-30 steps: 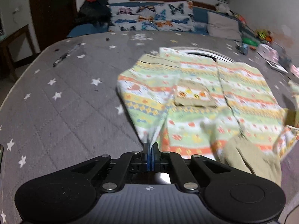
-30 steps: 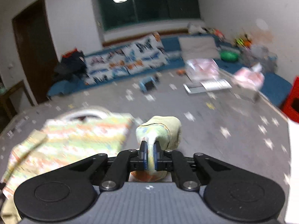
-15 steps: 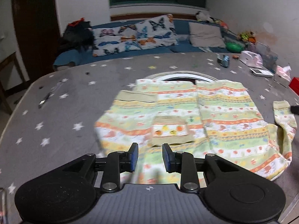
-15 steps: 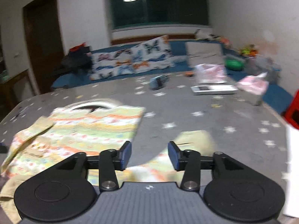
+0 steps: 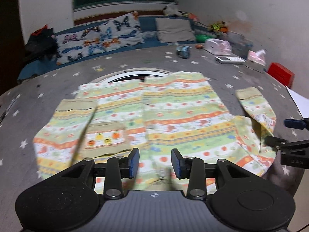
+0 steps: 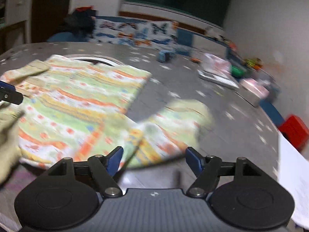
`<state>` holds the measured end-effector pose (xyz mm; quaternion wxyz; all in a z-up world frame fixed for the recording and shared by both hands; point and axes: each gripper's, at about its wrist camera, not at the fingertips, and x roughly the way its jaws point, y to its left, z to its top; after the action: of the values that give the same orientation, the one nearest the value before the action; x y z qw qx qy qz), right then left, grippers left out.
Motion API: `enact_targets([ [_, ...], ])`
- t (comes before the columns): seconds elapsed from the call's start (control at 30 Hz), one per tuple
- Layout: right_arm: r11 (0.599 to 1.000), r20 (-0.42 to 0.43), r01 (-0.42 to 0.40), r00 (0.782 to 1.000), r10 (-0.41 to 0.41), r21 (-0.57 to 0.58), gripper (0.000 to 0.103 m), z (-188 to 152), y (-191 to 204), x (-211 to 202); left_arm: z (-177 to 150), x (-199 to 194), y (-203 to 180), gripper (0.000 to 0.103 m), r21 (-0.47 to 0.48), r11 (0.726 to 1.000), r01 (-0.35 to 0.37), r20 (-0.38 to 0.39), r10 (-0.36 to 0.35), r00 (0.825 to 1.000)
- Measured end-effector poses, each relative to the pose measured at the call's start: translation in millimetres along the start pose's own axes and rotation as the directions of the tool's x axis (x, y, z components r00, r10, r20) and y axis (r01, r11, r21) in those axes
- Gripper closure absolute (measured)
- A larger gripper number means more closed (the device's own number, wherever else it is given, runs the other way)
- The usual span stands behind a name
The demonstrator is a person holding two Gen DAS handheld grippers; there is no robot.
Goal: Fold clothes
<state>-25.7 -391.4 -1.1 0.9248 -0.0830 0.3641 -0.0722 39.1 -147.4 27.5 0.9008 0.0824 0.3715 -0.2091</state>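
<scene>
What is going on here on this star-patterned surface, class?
A person with a gripper in each hand is folding a striped children's shirt spread on the grey star-patterned cover. The left sleeve lies folded over the front; the right sleeve lies out to the side. The left gripper and right gripper hover over the near hem, jaws opening, nothing clamped between them.

The striped garment (image 5: 173,116) covers the middle of the star-patterned grey surface (image 5: 58,73) up to its near edge. The left side of the surface lies bare, giving a gripper open passage. Along the far right edge stand a tissue box (image 5: 255,58), a red box (image 5: 281,74) and a flat device (image 5: 228,59); white paper (image 5: 298,102) overlaps the right edge.
</scene>
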Motion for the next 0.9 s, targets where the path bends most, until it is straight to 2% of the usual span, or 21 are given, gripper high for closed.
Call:
enact_targets([
  [0.13,0.991,-0.023,0.084,0.996,-0.082,0.1,0.028,-22,-25,-14,-1,8,-11,0.062,0.02,1.0,0.022,-0.009,-0.022,1.0],
  [0.27,0.963,-0.042,0.184,0.983,-0.179,0.197,0.027,-40,-51,-22,-3,12,-12,0.062,0.019,0.999,0.026,-0.027,-0.025,0.999],
  [0.37,0.96,-0.002,0.174,0.984,-0.178,0.219,0.027,-37,-61,-29,-3,13,-13,0.061,0.02,0.999,0.025,-0.028,-0.025,0.999],
  [0.53,0.989,0.11,0.056,0.991,-0.072,0.139,0.02,-9,-39,-35,-4,12,-20,0.059,0.026,0.999,0.032,-0.028,-0.031,0.999],
  [0.67,0.999,0.097,0.026,0.995,-0.028,0.02,0.016,7,-7,-12,-6,13,-20,0.057,0.023,0.999,0.024,-0.034,-0.024,0.999],
  [0.77,0.993,0.072,0.09,0.994,-0.084,-0.076,0.016,7,7,8,-6,12,-15,0.055,0.014,1.0,0.013,-0.035,-0.012,0.999],
  [0.9,0.964,0.08,0.241,0.969,-0.233,-0.11,0.016,1,-2,19,-7,14,-6,0.054,0.001,1.0,-0.003,-0.042,0.003,0.999],
])
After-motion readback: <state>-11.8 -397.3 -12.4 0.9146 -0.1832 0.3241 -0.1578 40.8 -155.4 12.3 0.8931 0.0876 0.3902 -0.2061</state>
